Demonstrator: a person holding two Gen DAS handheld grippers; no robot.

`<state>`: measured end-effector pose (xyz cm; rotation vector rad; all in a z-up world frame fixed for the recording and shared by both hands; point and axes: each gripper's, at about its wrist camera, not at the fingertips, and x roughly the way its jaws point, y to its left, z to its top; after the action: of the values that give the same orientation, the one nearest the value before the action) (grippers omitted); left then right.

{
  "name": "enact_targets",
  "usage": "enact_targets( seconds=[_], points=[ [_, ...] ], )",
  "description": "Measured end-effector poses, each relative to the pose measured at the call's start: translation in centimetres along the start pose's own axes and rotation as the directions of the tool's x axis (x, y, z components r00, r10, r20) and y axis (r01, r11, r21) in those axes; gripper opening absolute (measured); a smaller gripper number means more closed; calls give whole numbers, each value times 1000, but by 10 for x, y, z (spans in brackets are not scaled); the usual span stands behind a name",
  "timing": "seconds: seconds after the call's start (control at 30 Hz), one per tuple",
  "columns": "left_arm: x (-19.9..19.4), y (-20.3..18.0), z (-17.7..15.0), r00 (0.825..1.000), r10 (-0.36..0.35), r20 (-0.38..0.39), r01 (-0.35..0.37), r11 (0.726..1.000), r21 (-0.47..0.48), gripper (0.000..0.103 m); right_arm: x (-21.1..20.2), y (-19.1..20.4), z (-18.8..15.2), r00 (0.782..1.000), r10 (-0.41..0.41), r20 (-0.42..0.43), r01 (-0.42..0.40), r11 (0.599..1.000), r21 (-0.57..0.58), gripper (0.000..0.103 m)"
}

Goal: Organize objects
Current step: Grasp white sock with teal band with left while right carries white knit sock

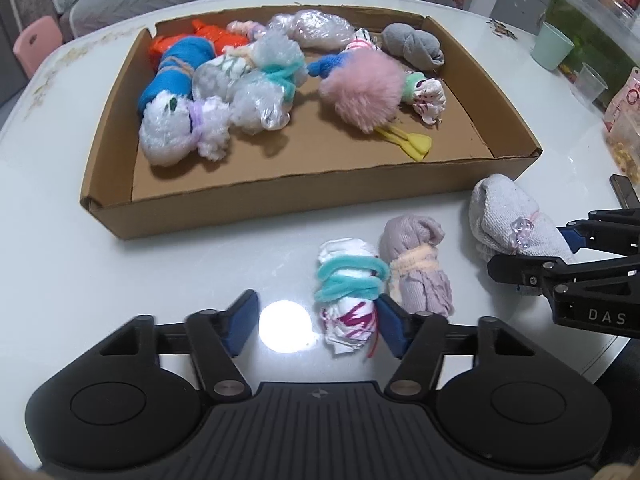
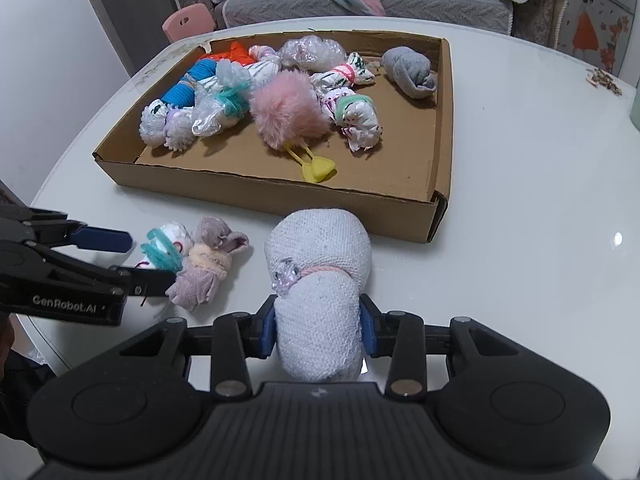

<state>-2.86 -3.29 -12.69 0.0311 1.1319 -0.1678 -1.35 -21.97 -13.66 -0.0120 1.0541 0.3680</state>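
A cardboard tray (image 1: 256, 206) (image 2: 264, 196) on the white table holds several tied bundles and a pink fluffy ball (image 1: 362, 90) (image 2: 288, 110). Three bundles lie in front of it. My left gripper (image 1: 316, 322) (image 2: 132, 260) is open around a white bundle tied with teal cord (image 1: 350, 300) (image 2: 164, 246), which touches the right pad. A mauve bundle (image 1: 418, 266) (image 2: 208, 266) lies beside it. My right gripper (image 2: 318, 330) (image 1: 532, 252) is shut on a pale knit bundle with a pink band and clear bead (image 2: 318, 280) (image 1: 508, 220).
A green cup (image 1: 552, 46), a clear cup (image 1: 590, 82), a green tank and snack bags stand at the table's right side. A dark phone (image 1: 624, 190) lies near the right edge. A sofa and a pink chair stand behind the table.
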Motion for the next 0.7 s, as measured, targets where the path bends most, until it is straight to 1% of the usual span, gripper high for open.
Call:
enact_targets(
  seconds=[0.07, 0.17, 0.3, 0.37, 0.47, 0.53, 0.63, 0.7],
  points=[
    [0, 0, 2, 1000, 4, 6, -4, 1000, 17, 41, 0, 1, 0, 1000, -1, 0, 1, 1000, -7, 35],
    [-3, 0, 1, 1000, -1, 8, 0, 999, 33, 33, -4, 4, 1, 1000, 7, 10, -7, 1000, -20, 35],
    [-15, 2, 4, 1000, 6, 17, -7, 999, 48, 31, -15, 8, 2, 999, 24, 23, -23, 999, -46, 35],
    [-27, 5, 11, 999, 9, 31, -11, 998, 60, 31, -25, 8, 4, 999, 28, 34, -26, 998, -55, 35],
    [-43, 11, 25, 998, -2, 62, -1, 999, 48, 31, -40, 7, 12, 998, 34, 55, -29, 996, -81, 35],
    [-50, 14, 31, 997, 11, 75, -16, 998, 66, 31, -47, 5, 21, 997, 32, 67, -26, 996, -90, 35],
    [-47, 21, 30, 998, 8, 55, -11, 998, 59, 31, -53, 2, 32, 996, 20, 88, -12, 995, -97, 35],
    [-39, 23, 24, 999, -1, 41, -1, 999, 50, 37, -53, 0, 35, 995, 18, 95, -9, 996, -91, 35]
  ],
)
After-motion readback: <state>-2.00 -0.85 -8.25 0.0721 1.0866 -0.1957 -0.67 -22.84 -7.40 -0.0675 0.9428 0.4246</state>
